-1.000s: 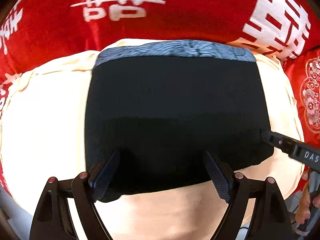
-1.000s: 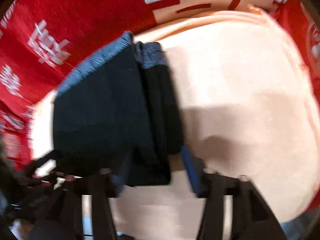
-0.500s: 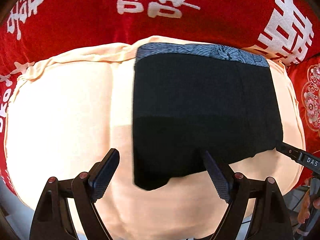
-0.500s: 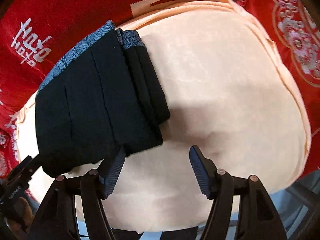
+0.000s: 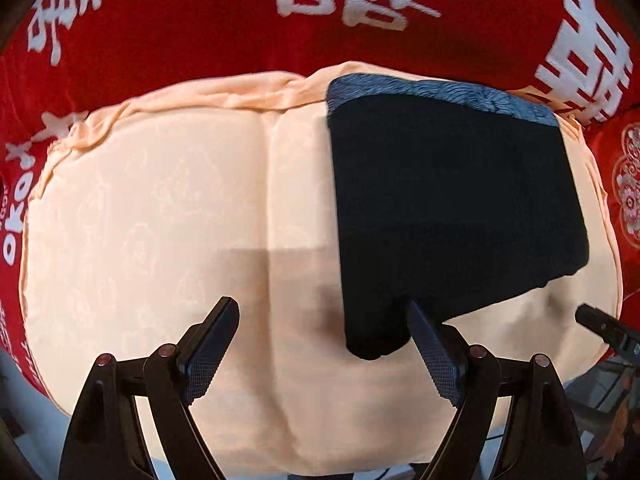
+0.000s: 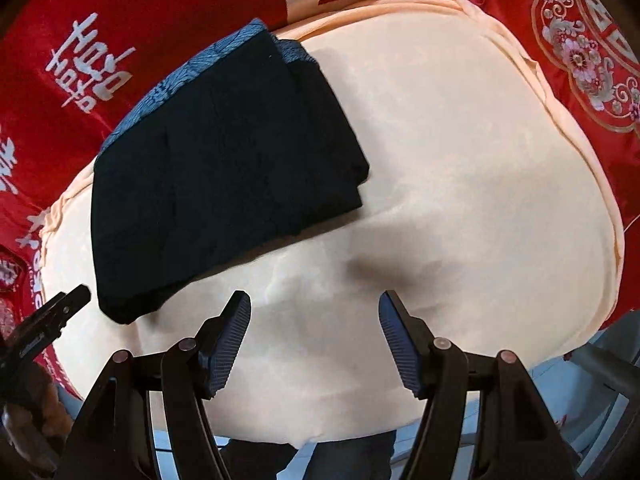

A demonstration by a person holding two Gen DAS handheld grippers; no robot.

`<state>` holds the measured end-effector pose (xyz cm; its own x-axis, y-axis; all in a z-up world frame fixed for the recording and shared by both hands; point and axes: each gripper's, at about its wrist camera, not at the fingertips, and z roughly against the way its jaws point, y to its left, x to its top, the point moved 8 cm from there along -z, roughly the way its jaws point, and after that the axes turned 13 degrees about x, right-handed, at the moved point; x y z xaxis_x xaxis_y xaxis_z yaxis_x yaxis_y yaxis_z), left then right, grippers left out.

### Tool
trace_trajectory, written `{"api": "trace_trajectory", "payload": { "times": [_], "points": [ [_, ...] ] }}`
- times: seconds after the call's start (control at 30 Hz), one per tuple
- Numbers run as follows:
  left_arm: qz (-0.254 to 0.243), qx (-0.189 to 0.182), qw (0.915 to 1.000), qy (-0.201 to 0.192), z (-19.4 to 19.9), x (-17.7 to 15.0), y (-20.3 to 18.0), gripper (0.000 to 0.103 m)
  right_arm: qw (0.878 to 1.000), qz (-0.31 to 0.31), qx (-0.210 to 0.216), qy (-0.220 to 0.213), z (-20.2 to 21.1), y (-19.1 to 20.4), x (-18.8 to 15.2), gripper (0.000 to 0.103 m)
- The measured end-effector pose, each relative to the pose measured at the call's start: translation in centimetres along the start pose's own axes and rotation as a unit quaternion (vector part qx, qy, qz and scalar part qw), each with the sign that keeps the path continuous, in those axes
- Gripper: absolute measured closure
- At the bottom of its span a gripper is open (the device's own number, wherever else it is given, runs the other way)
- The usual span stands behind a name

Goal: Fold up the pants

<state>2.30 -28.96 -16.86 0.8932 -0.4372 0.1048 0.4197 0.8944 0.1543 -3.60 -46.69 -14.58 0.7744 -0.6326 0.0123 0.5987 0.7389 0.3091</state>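
Black pants (image 5: 452, 216) lie folded in a compact rectangle on the peach cushion (image 5: 160, 208), patterned waistband toward the red cloth (image 5: 200, 40). Left gripper (image 5: 324, 340) – jaws wide apart, nothing btwn. Right gripper (image 6: 316, 340) – jaws just opened wider, empty, over bare cushion beside the pants.

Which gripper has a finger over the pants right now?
The left gripper: its right finger overlaps the near edge of the pants. The right gripper hangs over bare cushion. Both are open.
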Motion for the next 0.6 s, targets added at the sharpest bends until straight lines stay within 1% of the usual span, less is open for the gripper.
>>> {"api": "trace_trajectory", "payload": {
  "times": [0.13,0.2,0.27,0.3,0.37,0.43,0.5,0.6],
  "points": [
    [0.013,-0.009,0.9998,0.012,-0.7,0.1,-0.2,0.016,1.0,0.007,0.005,0.005,-0.2,-0.2,0.6,0.033],
    [0.018,-0.012,0.9997,0.01,-0.5,0.5,-0.3,0.016,1.0,0.011,0.008,0.004,-0.1,-0.6,1.3,0.033],
    [0.028,-0.024,0.9993,0.006,-0.3,1.0,-0.3,0.016,1.0,0.018,0.009,0.0,0.2,-0.6,2.6,0.033],
    [0.032,-0.033,0.9989,0.006,-0.2,1.3,-0.3,0.016,1.0,0.021,0.015,-0.003,0.3,-0.6,3.3,0.033],
    [0.043,-0.055,0.9975,0.011,-0.4,2.2,-0.3,0.016,0.999,0.03,0.04,-0.009,0.8,-0.6,4.9,0.033],
    [0.049,-0.068,0.9964,0.013,-0.7,3.2,-0.3,0.016,0.997,0.045,0.063,-0.01,0.7,-0.4,6.8,0.032],
    [0.055,-0.079,0.9952,0.021,-1.2,4.1,-0.5,0.016,0.996,0.056,0.073,0.005,0.3,-0.8,8.2,0.023],
    [0.073,-0.087,0.993,0.033,-2.4,5.3,-0.7,0.016,0.994,0.073,0.082,0.023,-0.2,-1.5,10.1,0.022]
  ]
}}
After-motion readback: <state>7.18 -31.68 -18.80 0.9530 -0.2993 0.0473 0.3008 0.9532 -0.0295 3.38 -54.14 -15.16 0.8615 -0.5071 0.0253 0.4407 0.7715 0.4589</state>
